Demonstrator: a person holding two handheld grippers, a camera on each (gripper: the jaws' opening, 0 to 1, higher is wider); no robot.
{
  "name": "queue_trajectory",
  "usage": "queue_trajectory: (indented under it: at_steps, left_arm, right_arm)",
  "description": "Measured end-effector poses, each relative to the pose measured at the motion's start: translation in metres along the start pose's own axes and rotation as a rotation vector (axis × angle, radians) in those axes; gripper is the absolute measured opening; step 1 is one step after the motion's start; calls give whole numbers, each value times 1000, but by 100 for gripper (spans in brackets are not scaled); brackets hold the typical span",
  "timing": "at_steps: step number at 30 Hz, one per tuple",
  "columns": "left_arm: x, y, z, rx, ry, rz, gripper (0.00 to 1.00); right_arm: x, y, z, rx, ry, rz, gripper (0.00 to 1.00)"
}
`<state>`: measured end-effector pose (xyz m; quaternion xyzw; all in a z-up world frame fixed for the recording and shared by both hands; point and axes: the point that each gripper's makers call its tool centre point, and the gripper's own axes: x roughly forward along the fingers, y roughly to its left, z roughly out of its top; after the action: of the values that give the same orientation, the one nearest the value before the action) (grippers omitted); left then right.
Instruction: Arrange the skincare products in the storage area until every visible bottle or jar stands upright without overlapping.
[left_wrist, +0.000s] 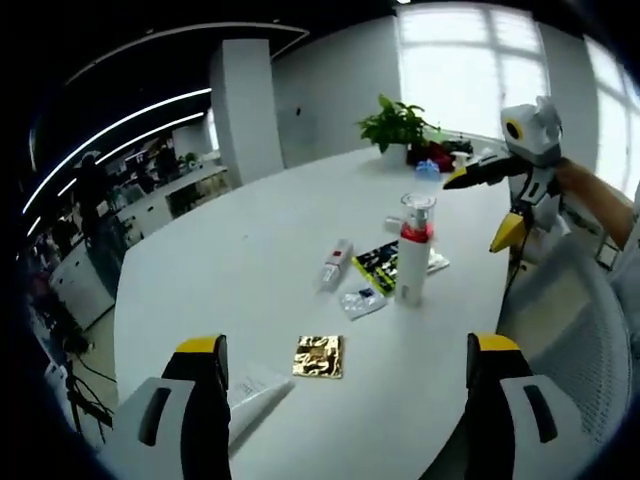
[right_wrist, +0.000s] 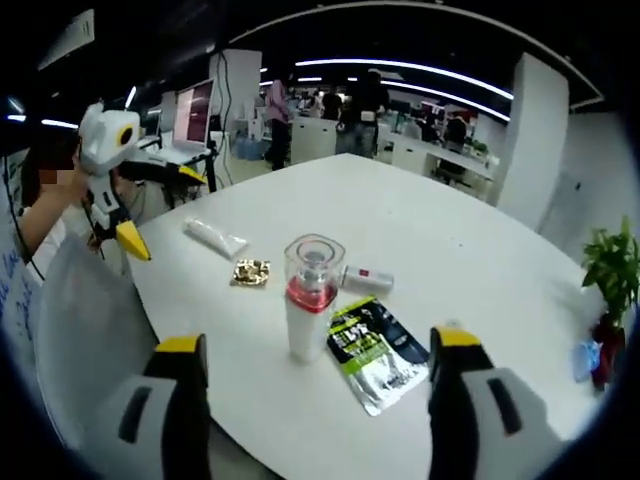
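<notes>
Pump bottle (left_wrist: 412, 250): white body, red band, clear cap, upright near the middle of the white table (left_wrist: 250, 230) in the left gripper view. Beside it lie a small white tube (left_wrist: 334, 264), a dark sachet (left_wrist: 385, 263), a gold foil sachet (left_wrist: 318, 356). Left gripper (left_wrist: 345, 355) jaws spread wide, nothing held.

Right gripper view: bottle (right_wrist: 308, 300) upright, sachet (right_wrist: 378, 352) touching its base; white tube (right_wrist: 214, 236) well apart. Right gripper (right_wrist: 318, 352) released, jaws apart.
</notes>
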<state>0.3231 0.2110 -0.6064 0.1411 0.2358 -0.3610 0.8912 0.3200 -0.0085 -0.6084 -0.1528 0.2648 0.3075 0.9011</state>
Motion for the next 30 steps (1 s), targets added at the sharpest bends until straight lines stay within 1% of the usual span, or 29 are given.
queue_trajectory:
  at_steps: [2, 6, 8, 11, 13, 16, 20, 22, 23, 25, 29, 30]
  left_arm:
    - [-5, 2, -3, 3, 6, 9, 97]
    - [-15, 3, -4, -12, -9, 19, 97]
    - [-18, 4, -6, -16, -8, 26, 97]
    - [-21, 8, -13, -11, 11, 35, 97]
    - [-24, 8, -14, -15, 11, 39, 97]
    - [-26, 7, -15, -24, 3, 35, 97]
    - [-23, 10, -20, -34, 11, 35, 97]
    - [-23, 10, -21, -50, 6, 32, 97]
    - [-23, 10, -22, -55, 3, 28, 97]
    - [-22, 9, -23, -59, 6, 20, 97]
    - [-19, 14, -28, -64, 19, 24, 97]
    - [-17, 15, -29, -66, 20, 24, 97]
  right_arm:
    - [-1, -1, -2, 1, 10, -8, 94]
    - [-2, -1, -4, 9, 10, -18, 99]
    - [-3, -1, -6, 9, 16, -21, 99]
    - [-3, -1, -7, 11, 15, -21, 100]
    - [-3, 0, -6, 10, 4, -22, 100]
    - [-2, 1, -4, 9, -14, -22, 100]
    - [1, 3, -10, 3, 16, -17, 100]
    - [2, 3, -11, 13, 19, -18, 100]
    - [2, 6, -12, 32, 18, -5, 100]
    - [2, 6, -12, 41, 17, 3, 100]
    - [4, 9, -18, 62, 35, 21, 100]
    - [4, 8, -18, 71, 31, 13, 100]
